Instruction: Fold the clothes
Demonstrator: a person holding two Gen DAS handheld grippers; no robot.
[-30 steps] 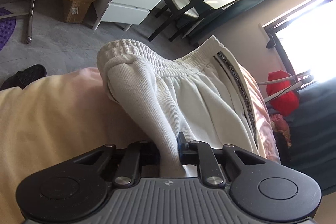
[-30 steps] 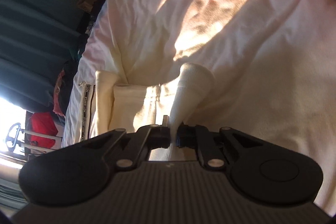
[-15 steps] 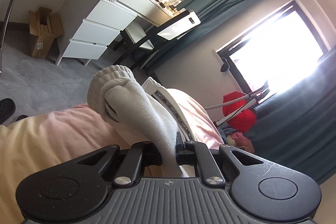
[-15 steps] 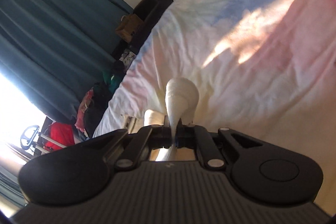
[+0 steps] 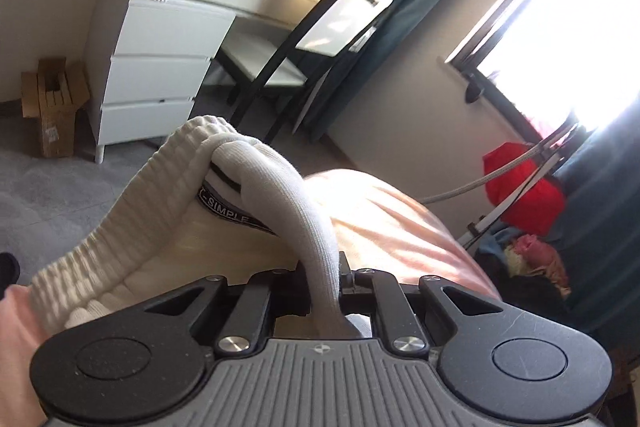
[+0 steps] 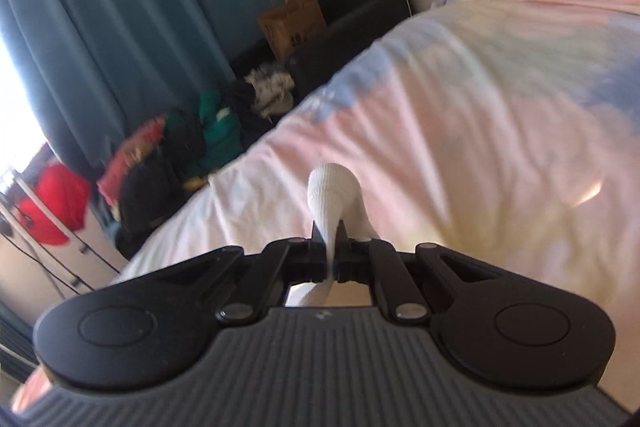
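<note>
Tools [image 5: 323,277] [image 6: 332,247] both pinch cream trousers [image 5: 168,195] above bed [image 6: 480,131].

Trousers [image 5: 168,211] lie on bed [image 5: 392,227], before drawers [image 5: 160,67].

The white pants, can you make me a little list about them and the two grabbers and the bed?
garment: cream ribbed pants with a lettered stripe
left gripper: shut on a ribbed part of the pants
right gripper: shut on another white ribbed part
surface: bed with pink, blue and yellow cover
pants position: ribbed ends held up, the rest draped on the bed
nearby: white drawers, teal curtains
</note>
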